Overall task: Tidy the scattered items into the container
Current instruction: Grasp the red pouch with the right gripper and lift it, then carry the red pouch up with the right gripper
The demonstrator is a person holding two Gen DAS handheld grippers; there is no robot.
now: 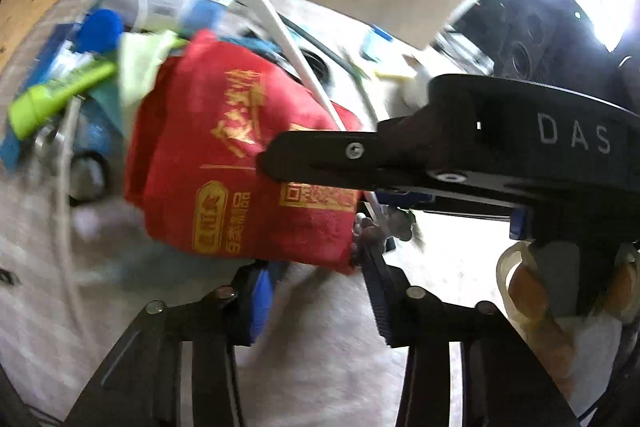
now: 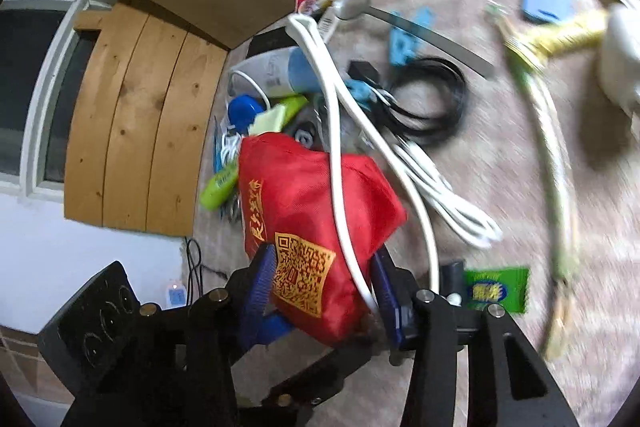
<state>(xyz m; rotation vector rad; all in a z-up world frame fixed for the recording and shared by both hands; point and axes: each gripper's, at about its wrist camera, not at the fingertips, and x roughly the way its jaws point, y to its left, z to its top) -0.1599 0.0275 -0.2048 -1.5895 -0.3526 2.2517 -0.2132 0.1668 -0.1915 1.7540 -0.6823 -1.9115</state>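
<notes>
Step in hand: the red bag (image 2: pixel 316 227) is held up over the clutter, so I judge the person is handling the container itself, probably to open its mouth for filling. Both pictures are blurred by motion.
Right gripper (image 2: pixel 324 291): its jaws are closed on the lower end of the red bag, at the printed yellow code, with a strand of the white cable (image 2: pixel 344 163) caught between the cloth and one jaw.
Left gripper (image 1: pixel 316 291): its jaws stand rather open at the bottom of the left wrist view, the hem of the red bag (image 1: pixel 224 147) lies just at them; whether they pinch the cloth I cannot tell.
Bag position: centre of both frames, in front of the pile on the grey surface (image 2: pixel 500 147).
Bag axis: in the right wrist view the long axis runs from lower centre to upper left, the far end pointing at the green tube (image 2: pixel 218 187) and blue cap (image 2: pixel 244 111).
Next move calls for: freeing the white cable from the grip, then spreading the opening so the loose things, such as the green sachet (image 2: pixel 496 291) and black cable (image 2: pixel 428 103), can go in.
</notes>
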